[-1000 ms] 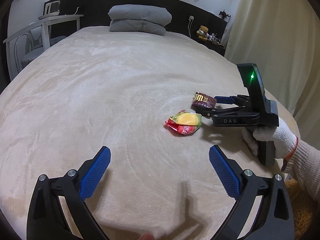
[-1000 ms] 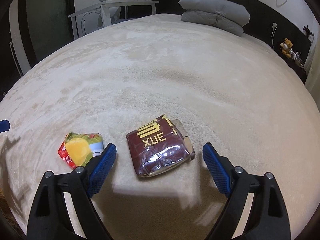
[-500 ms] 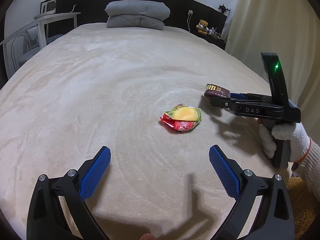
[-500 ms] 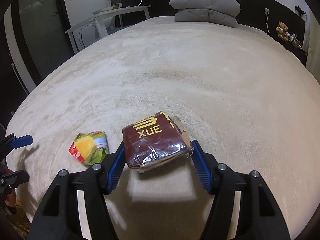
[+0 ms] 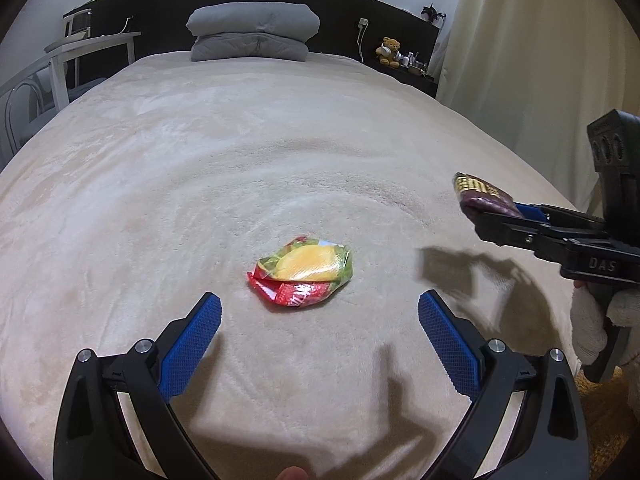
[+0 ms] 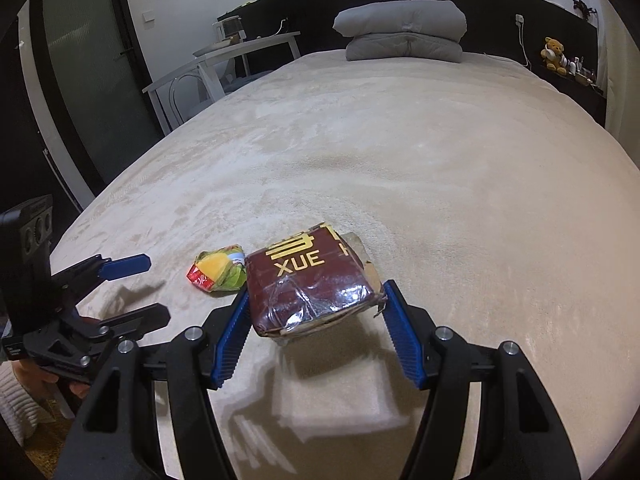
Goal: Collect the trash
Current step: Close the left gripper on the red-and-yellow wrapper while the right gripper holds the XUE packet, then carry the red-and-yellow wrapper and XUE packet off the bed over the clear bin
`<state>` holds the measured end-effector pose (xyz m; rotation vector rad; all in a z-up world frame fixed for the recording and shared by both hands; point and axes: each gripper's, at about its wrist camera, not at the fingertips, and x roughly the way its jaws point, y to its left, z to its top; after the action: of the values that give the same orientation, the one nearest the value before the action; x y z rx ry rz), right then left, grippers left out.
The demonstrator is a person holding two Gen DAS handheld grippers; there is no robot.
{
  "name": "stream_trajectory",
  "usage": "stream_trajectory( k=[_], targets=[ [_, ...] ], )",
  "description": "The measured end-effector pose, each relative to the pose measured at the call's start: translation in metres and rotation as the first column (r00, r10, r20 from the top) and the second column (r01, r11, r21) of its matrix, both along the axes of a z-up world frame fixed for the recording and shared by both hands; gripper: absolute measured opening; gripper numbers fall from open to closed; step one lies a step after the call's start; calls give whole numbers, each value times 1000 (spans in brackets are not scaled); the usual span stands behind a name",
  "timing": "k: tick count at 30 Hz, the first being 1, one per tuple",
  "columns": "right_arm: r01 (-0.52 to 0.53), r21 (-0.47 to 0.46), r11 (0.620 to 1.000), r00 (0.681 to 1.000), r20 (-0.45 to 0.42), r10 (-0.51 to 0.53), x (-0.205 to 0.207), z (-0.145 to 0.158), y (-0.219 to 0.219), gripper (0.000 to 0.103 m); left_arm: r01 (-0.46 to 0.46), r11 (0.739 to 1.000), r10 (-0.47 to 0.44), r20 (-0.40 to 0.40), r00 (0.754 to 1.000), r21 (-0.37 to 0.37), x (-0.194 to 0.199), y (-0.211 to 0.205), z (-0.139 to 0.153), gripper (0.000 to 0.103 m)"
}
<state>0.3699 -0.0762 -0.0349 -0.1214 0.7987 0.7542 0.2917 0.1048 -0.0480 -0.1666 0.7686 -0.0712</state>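
A dark red packet [image 6: 314, 276] with gold letters "XUE" is clamped between my right gripper's [image 6: 316, 308] blue pads and held above the beige bed. It also shows in the left wrist view [image 5: 482, 194], raised at the right. A crumpled yellow, green and red snack wrapper [image 5: 304, 272] lies on the bed just ahead of my left gripper [image 5: 320, 320], which is open and empty. The wrapper also shows in the right wrist view [image 6: 220, 274], with the left gripper [image 6: 132, 288] to its left.
The beige blanket [image 5: 240, 152] covers the whole bed. Grey folded pillows [image 5: 252, 30] lie at the headboard. A white desk and chair [image 5: 52, 64] stand to the left, a shelf with a teddy bear [image 5: 388, 50] and a curtain [image 5: 520, 60] to the right.
My right gripper closed on the dark red packet and lifted it off the bed. My left gripper moved closer to the snack wrapper and stayed open.
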Motion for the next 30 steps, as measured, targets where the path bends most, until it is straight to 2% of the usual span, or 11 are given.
stream_trajectory(
  k=[4,10,13,17,18,20,21,30],
  targets=[
    [-2,-1,1000,1000,9,2,-5,4,-13,63,-8,999,9,-16,1000,34,18,-6,-10,97],
    [-15,-22,1000,1000,16,15,-5,0,-21,63,-64,998,64,-34,997,15,40,-5,-18,96],
    [-15,-30,999,1000,14,15,-3,-3,-23,63,-81,997,82,-62,995,9,50,-6,-23,96],
    [-15,-33,999,1000,19,15,-1,-4,-24,63,-102,994,106,-113,988,38,59,-8,-32,95],
    [-15,-32,999,1000,21,15,0,-4,-24,63,-113,993,117,-124,985,38,60,-7,-33,93],
    [-15,-28,1000,1000,22,16,-1,-3,-24,63,-141,989,145,-125,982,42,59,-3,-33,77],
    [-14,-27,1000,1000,23,15,-1,-2,-24,63,-148,988,151,-123,981,37,58,-1,-32,74],
    [-4,-13,1000,1000,29,4,-7,4,-22,63,-130,992,129,-89,988,-6,45,0,-21,70]
  ],
)
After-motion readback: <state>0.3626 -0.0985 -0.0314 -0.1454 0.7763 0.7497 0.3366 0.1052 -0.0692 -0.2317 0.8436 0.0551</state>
